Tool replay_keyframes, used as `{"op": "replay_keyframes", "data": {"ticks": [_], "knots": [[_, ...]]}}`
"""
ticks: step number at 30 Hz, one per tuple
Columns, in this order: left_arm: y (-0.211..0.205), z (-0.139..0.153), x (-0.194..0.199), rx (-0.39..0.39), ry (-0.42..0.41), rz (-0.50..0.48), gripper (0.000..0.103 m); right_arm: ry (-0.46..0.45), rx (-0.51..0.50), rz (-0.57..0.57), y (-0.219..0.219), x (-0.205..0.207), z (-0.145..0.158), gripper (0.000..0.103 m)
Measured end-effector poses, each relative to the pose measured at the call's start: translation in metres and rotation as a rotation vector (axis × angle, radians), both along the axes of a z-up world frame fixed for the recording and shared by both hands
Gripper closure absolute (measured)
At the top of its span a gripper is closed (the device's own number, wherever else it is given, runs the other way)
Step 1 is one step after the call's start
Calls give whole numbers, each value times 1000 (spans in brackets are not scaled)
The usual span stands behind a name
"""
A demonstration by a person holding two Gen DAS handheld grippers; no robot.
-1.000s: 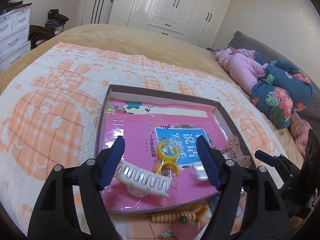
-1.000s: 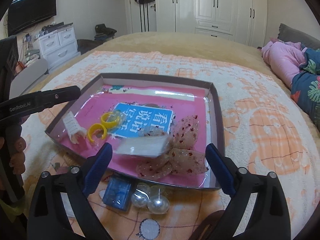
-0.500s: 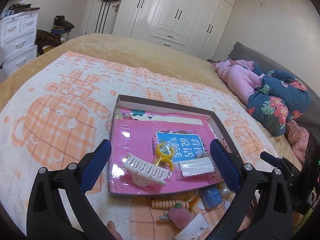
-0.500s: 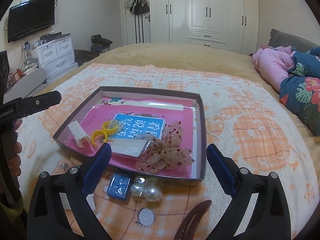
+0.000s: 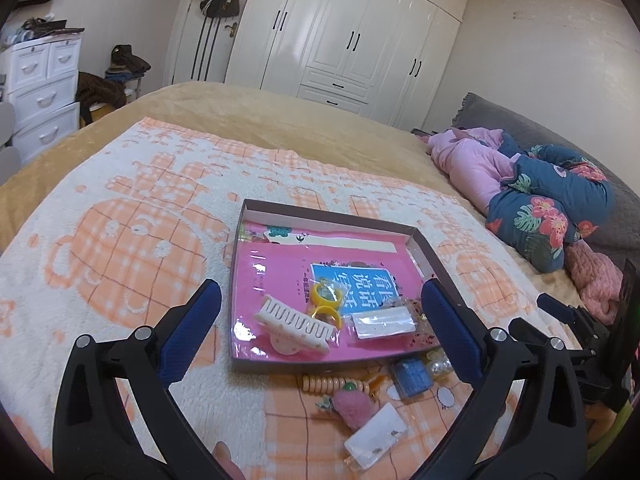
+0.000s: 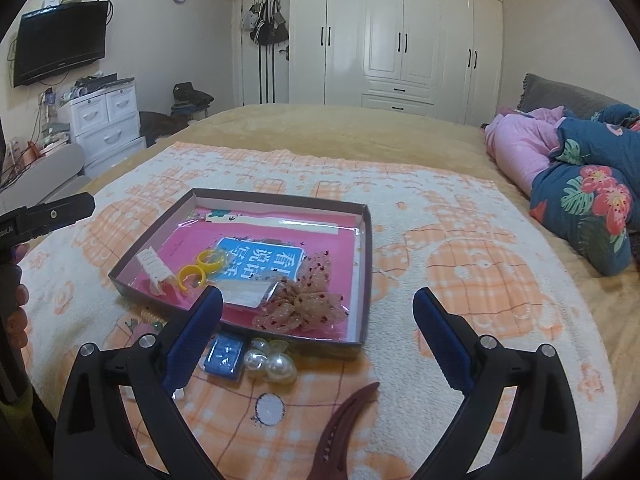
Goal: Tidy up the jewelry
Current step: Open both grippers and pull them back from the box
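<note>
Both grippers have drawn back from the shallow brown cardboard tray [image 5: 434, 268]. Left gripper [image 5: 320, 328] and right gripper [image 6: 318, 334] gape wide, empty. White toothed hair claw [image 5: 298, 326] lies at the tray's near-left corner. Next pick suits loose pieces beyond the tray's near edge: approach low, straddle squarely.

— What have you got inside the shallow box [image 6: 362, 240]?
— Your white claw clip [image 5: 295, 323] near its front-left corner, two yellow rings [image 5: 326, 303] beside it, a clear packet [image 5: 383, 323], a sheer bow [image 6: 302, 302].
— And outside?
— By its front edge on the bed: pearls [image 6: 272, 362], blue case [image 6: 225, 356], brown clip [image 6: 346, 424].
</note>
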State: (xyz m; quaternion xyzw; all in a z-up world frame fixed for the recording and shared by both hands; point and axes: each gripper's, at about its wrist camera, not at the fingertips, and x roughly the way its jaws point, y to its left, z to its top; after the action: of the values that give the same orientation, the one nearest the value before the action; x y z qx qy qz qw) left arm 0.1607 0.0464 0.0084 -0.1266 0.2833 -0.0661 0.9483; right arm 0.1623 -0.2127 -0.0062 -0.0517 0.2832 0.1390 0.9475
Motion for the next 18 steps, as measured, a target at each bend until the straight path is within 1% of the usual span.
{"op": "replay_keyframes", "data": {"ticks": [8,18], "knots": [[-1,0,-17,11,-1,-7,11,-3,-18,4,-4,-17,1,10],[-2,-8,-31,23,15,-15,11,22,-55,31,-1,-34,-10,10]]}}
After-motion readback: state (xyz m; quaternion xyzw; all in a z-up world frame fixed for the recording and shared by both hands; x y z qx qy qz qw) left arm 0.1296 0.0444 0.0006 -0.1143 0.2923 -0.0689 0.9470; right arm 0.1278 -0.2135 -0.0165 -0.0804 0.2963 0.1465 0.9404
